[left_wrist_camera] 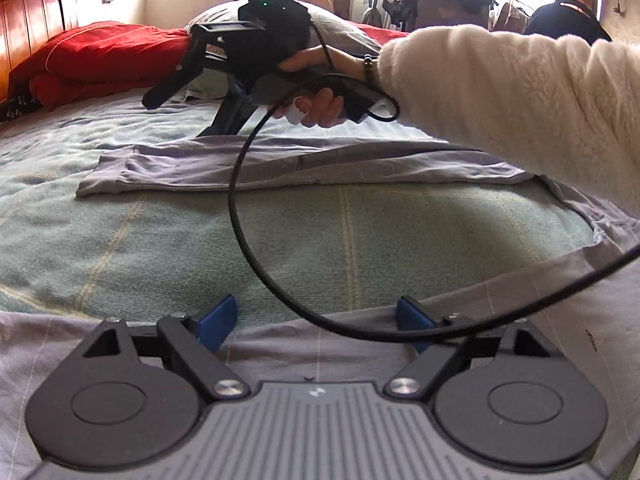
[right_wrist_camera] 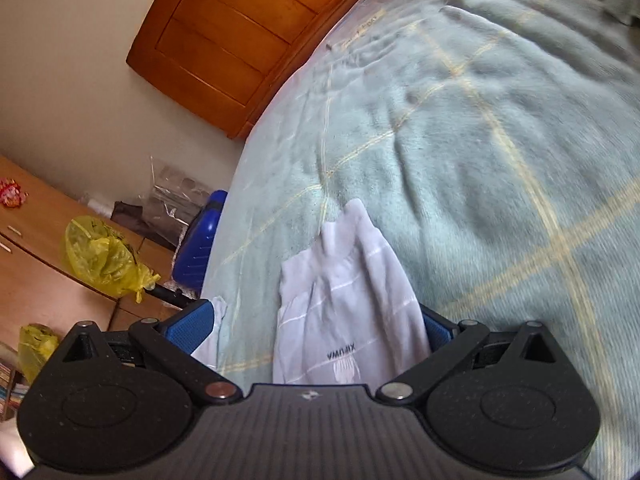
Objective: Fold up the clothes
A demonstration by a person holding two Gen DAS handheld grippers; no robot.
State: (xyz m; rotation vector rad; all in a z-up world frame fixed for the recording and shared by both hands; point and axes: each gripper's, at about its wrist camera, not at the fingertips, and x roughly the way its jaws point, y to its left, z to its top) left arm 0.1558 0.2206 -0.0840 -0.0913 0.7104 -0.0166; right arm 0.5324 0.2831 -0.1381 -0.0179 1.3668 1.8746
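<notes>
A pale grey garment (left_wrist_camera: 280, 164) lies spread on the green checked blanket (left_wrist_camera: 180, 248), and its near part (left_wrist_camera: 520, 320) runs under my left gripper (left_wrist_camera: 316, 316). That gripper's blue pads (left_wrist_camera: 218, 320) stand wide apart, open, with only flat cloth below them. Farther over the bed a hand in a white fleece sleeve (left_wrist_camera: 500, 92) holds my right gripper (left_wrist_camera: 184, 116), fingers spread above the garment's far edge. In the right wrist view a pale sleeve (right_wrist_camera: 348, 292) with a small print lies between the wide-open pads (right_wrist_camera: 188, 328) of the right gripper (right_wrist_camera: 312, 320), unpinched.
A black cable (left_wrist_camera: 240, 208) loops from the right gripper across my left one. A red quilt (left_wrist_camera: 100, 56), a grey pillow (left_wrist_camera: 340, 28) and a wooden headboard (left_wrist_camera: 32, 12) lie beyond. Beside the bed edge are a wooden cabinet (right_wrist_camera: 40, 240), yellow bags (right_wrist_camera: 100, 256) and a blue object (right_wrist_camera: 200, 248).
</notes>
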